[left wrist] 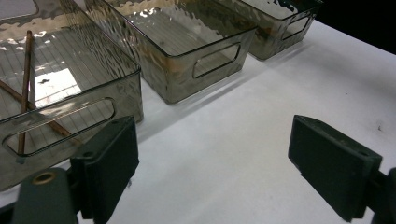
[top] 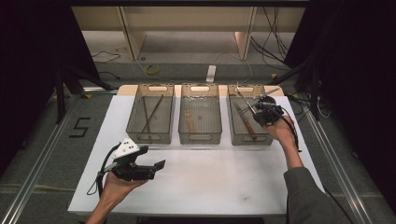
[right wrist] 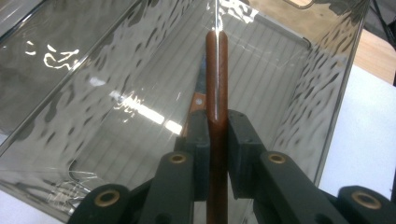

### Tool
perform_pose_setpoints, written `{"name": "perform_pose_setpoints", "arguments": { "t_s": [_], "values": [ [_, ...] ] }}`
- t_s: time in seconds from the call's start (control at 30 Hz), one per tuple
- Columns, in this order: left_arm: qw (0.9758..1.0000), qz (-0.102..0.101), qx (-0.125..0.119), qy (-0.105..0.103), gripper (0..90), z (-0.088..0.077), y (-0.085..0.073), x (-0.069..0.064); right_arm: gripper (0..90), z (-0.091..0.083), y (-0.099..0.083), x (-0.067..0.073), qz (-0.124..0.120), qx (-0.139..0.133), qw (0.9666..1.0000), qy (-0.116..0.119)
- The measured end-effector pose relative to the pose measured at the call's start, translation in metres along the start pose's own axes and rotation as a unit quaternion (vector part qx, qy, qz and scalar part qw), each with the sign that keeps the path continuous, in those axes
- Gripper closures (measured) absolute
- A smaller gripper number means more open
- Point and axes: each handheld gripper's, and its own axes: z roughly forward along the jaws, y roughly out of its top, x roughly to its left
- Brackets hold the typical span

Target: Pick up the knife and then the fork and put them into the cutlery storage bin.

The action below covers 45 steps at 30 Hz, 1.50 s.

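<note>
Clamped between the right gripper's (right wrist: 217,133) black jaws is a slim utensil with a reddish-brown wooden handle (right wrist: 216,93) and a bright metal end, most likely a knife, though its far end is too glary to be sure. In the high view the right gripper (top: 264,112) hangs over the right-hand smoky translucent plastic bin (top: 236,133), with the utensil's metal part sticking up and away toward the far rim. Below it, on the bin's floor, lies another wooden-handled utensil (top: 247,125). The right gripper view looks straight down the held handle into that bin (right wrist: 327,93), so the piece is above the compartment, not yet resting in it.

The left gripper (top: 152,169) sits low over the white tabletop (top: 210,177) near the person's side, jaws spread wide with nothing between them; its own view shows the two black pads (left wrist: 109,163) well apart over bare table, facing the left bin with thin brown sticks (left wrist: 25,84) and the middle bin (left wrist: 187,60).

The step in hand looks like sorting cutlery: placing this piece in the right bin. The next move would call for lowering it until it lies beside the one already there, then letting the jaws part and lifting clear without snagging the rim.
</note>
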Motion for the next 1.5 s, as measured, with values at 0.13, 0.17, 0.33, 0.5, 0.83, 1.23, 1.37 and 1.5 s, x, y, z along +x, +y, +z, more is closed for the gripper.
{"name": "perform_pose_setpoints", "arguments": {
  "t_s": [0.13,0.17,0.33,0.5,0.83,1.23,1.37,1.5],
  "values": [
    [1.0000,0.002,0.000,0.000,15.5,0.000,0.000,0.000,81.2,0.004,0.000,0.001,0.003,0.008,1.0000,0.002],
    [1.0000,0.001,0.000,0.001,15.5,0.000,0.000,0.000,81.2,0.005,0.000,0.001,0.003,0.010,0.9999,0.001],
    [1.0000,0.002,0.006,0.002,15.5,0.001,-0.001,0.000,81.2,0.008,0.000,0.002,0.003,0.017,0.9999,0.002],
    [1.0000,0.002,0.003,0.001,15.5,0.001,-0.001,0.000,81.1,0.010,-0.001,0.002,0.005,0.022,0.9997,0.002],
    [1.0000,0.001,0.009,0.003,15.5,0.001,-0.001,0.000,79.7,0.015,-0.004,0.006,0.005,0.040,0.9991,0.011],
    [1.0000,-0.001,0.001,0.003,15.5,0.000,0.000,0.000,55.9,-0.004,-0.003,0.010,0.008,-0.006,0.9994,0.033],
    [1.0000,-0.002,0.003,0.002,15.4,0.000,-0.001,0.001,47.9,-0.015,-0.005,0.018,-0.001,-0.031,0.9992,0.025],
    [1.0000,-0.003,0.002,0.000,15.4,0.000,-0.001,0.001,43.4,-0.034,-0.009,0.030,-0.001,-0.070,0.9966,0.042]
  ]
}}
